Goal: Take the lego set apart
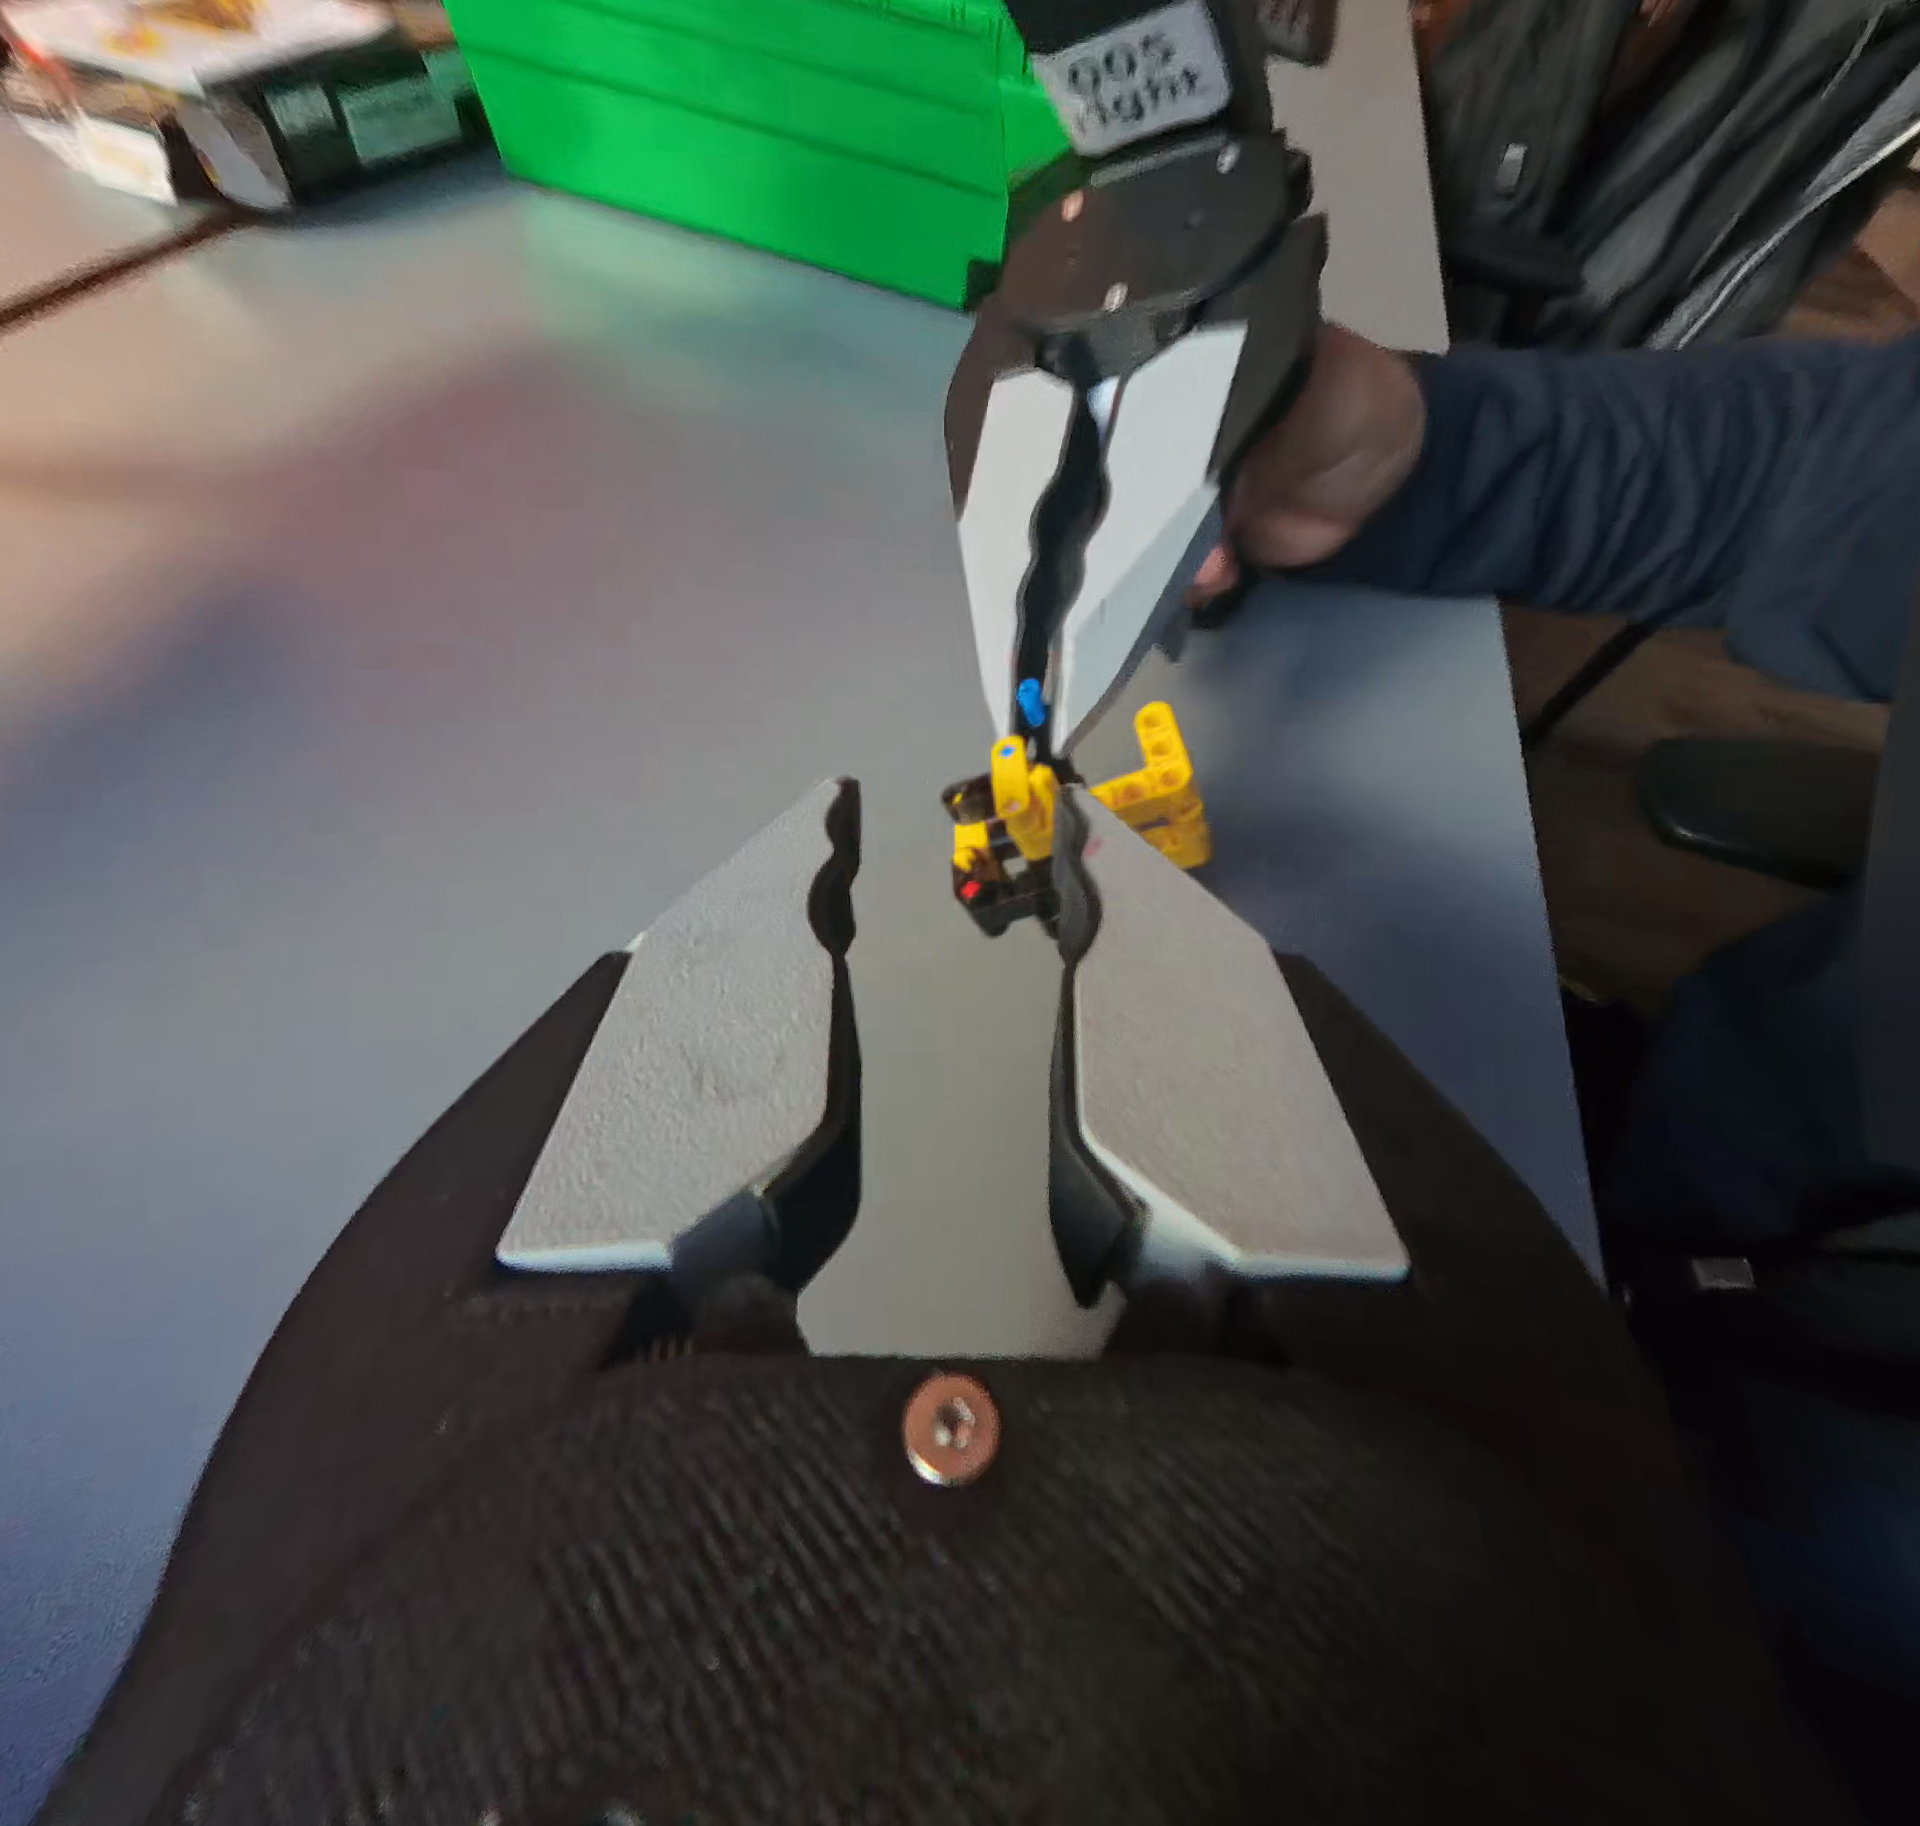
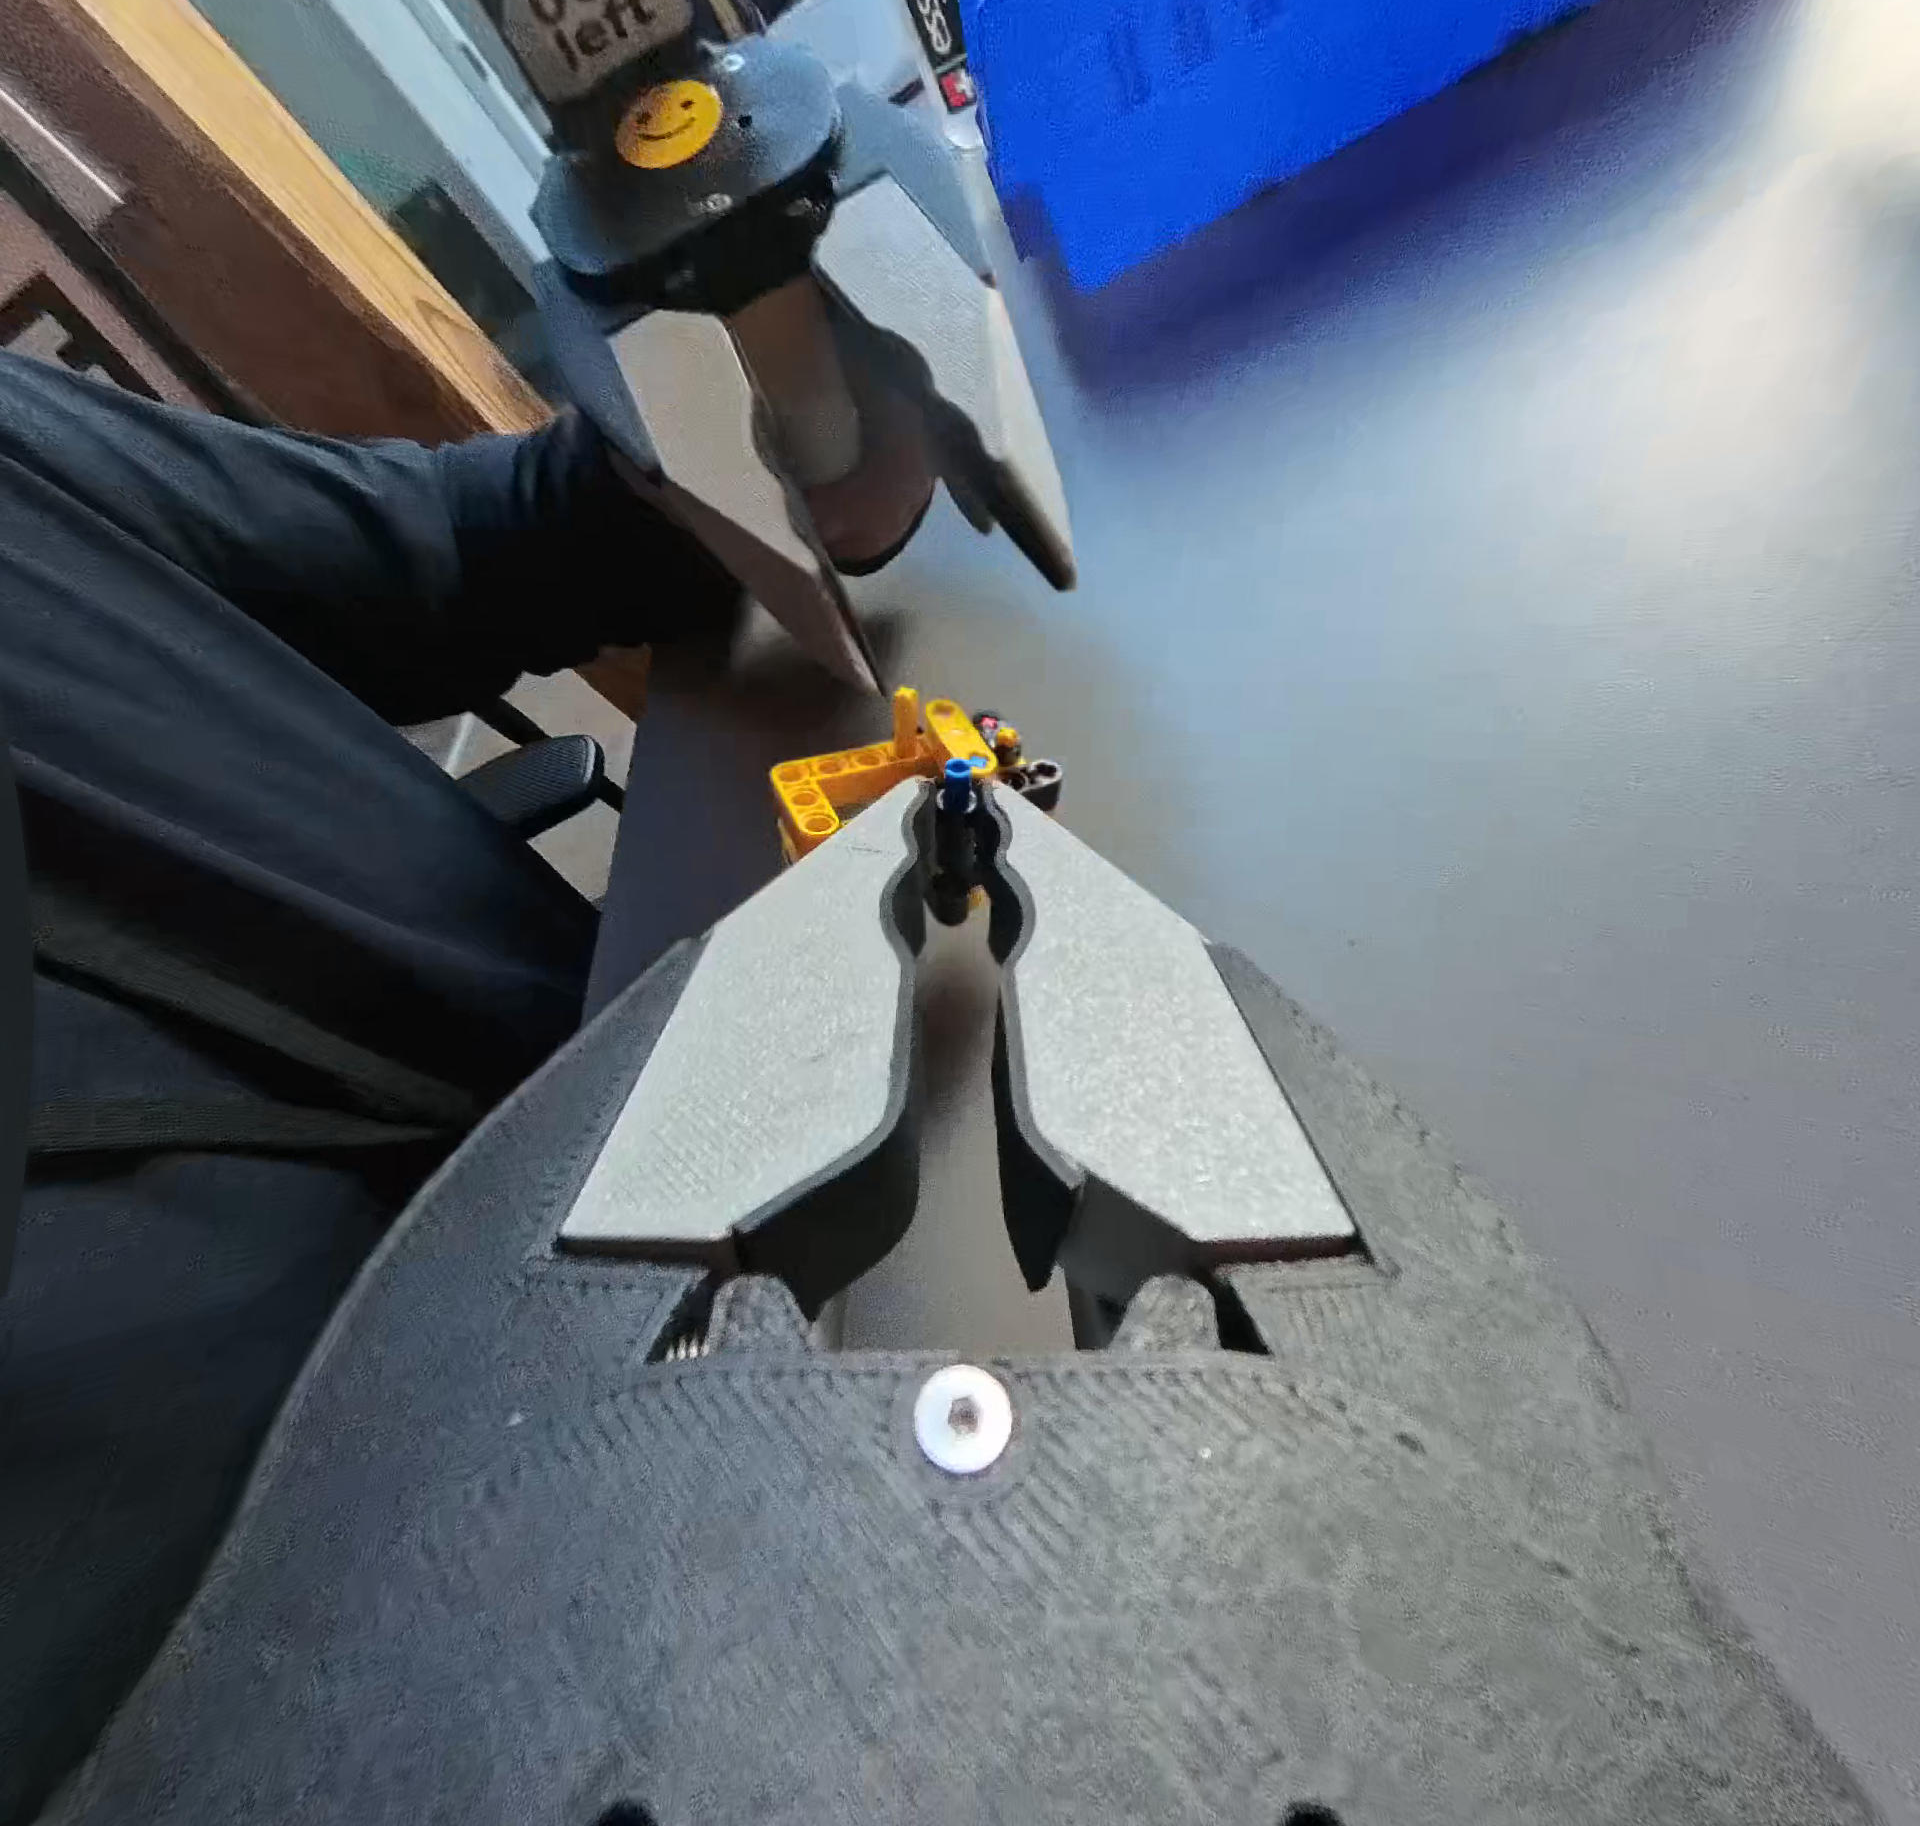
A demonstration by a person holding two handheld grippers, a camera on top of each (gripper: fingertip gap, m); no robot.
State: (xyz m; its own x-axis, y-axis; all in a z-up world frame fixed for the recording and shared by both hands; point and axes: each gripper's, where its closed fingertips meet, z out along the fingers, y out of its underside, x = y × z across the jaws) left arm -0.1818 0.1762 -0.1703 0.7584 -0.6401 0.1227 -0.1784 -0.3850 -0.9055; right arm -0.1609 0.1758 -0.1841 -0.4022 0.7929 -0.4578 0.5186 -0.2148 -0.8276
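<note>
The lego set (image 1: 992, 846) is a small black and yellow build on the grey table (image 1: 520, 633), with a yellow L-shaped beam (image 1: 1158, 789) beside it. My left gripper (image 1: 961, 820) is open, with the set just past its tips, against the right finger. My right gripper (image 1: 1042, 732) comes down from above and is shut on a black piece with a blue pin (image 1: 1029, 701) at the top of the set. In the right wrist view my right gripper (image 2: 961, 800) clamps this piece (image 2: 954, 841), the L beam (image 2: 831, 784) lies behind, and my left gripper (image 2: 966, 628) is open beyond.
A green bin (image 1: 727, 93) and flat boxes (image 1: 208, 83) stand at the far side of the table. A blue bin (image 2: 1299, 62) stands farther off in the right wrist view. The table edge (image 1: 1527, 841) runs just right of the set, with a chair beyond it. The grippers are tip to tip, or close to it.
</note>
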